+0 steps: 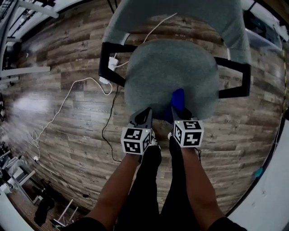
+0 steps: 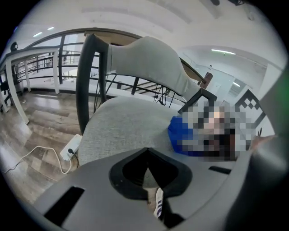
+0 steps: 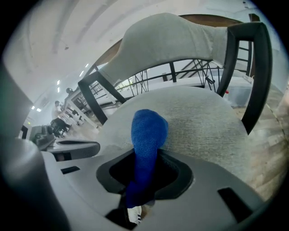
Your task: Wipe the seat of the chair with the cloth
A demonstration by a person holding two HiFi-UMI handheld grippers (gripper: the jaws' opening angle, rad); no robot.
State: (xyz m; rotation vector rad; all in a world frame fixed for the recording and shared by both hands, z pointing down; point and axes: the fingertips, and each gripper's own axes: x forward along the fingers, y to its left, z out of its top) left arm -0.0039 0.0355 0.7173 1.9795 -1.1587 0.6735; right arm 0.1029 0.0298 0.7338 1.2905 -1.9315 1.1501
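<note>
A grey upholstered chair seat [image 1: 171, 76] with black armrests and a grey backrest [image 1: 180, 13] stands in front of me. A blue cloth [image 1: 178, 100] rests on the seat's near edge, and my right gripper [image 1: 179, 112] is shut on it. In the right gripper view the blue cloth [image 3: 146, 140] bulges out from between the closed jaws over the seat [image 3: 203, 117]. My left gripper [image 1: 143, 118] is shut with nothing in it, just off the seat's front edge. In the left gripper view the seat [image 2: 126, 126] and the cloth [image 2: 178, 133] lie ahead.
The floor [image 1: 54, 113] is wood laminate. A white power strip [image 1: 111, 63] and white cable [image 1: 67, 97] lie left of the chair, with a black cable [image 1: 106, 131] near my feet. Metal railings [image 2: 40, 67] stand beyond the chair. Shelving and clutter line the left edge.
</note>
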